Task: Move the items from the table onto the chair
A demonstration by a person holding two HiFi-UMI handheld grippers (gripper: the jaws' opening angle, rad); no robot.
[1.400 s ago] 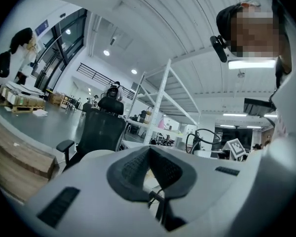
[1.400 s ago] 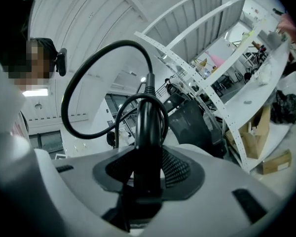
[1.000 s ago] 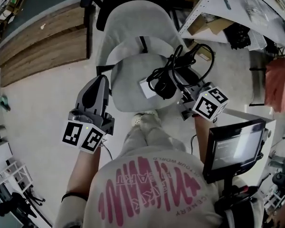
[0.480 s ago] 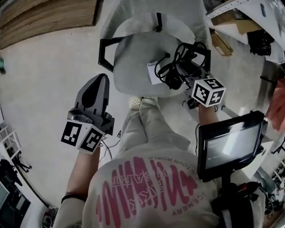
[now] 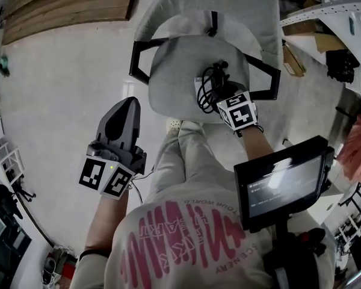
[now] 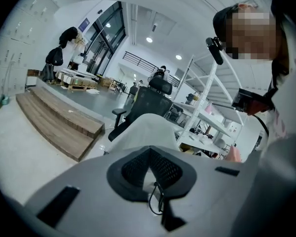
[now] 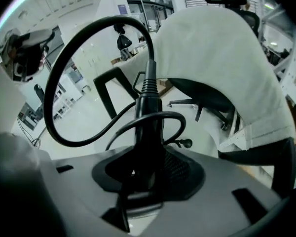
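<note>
A chair with a white cover over its seat (image 5: 177,71) and backrest (image 5: 228,5) stands in front of me. My right gripper (image 5: 221,96) points steeply down over the seat's right half, shut on a bundle of black cable (image 5: 212,80) that rests against the seat. In the right gripper view a black plug with a ribbed collar (image 7: 148,102) sits clamped in my right gripper (image 7: 148,157), and loops of cord arch above it. My left gripper (image 5: 126,107) hangs over the floor left of the chair. It holds nothing, and in its own view my left gripper (image 6: 150,157) has its pads together.
Black armrests (image 5: 141,59) (image 5: 268,80) flank the seat. A monitor on a stand (image 5: 283,182) is close by my right arm. A wooden platform (image 5: 66,11) lies at the far left, metal shelving (image 5: 331,11) at the far right. My leg and shoe (image 5: 174,128) are under the seat's front edge.
The right gripper has dropped and tipped downward, bringing the cable bundle onto the seat. The left gripper has sunk a little and stays empty beside the chair.
</note>
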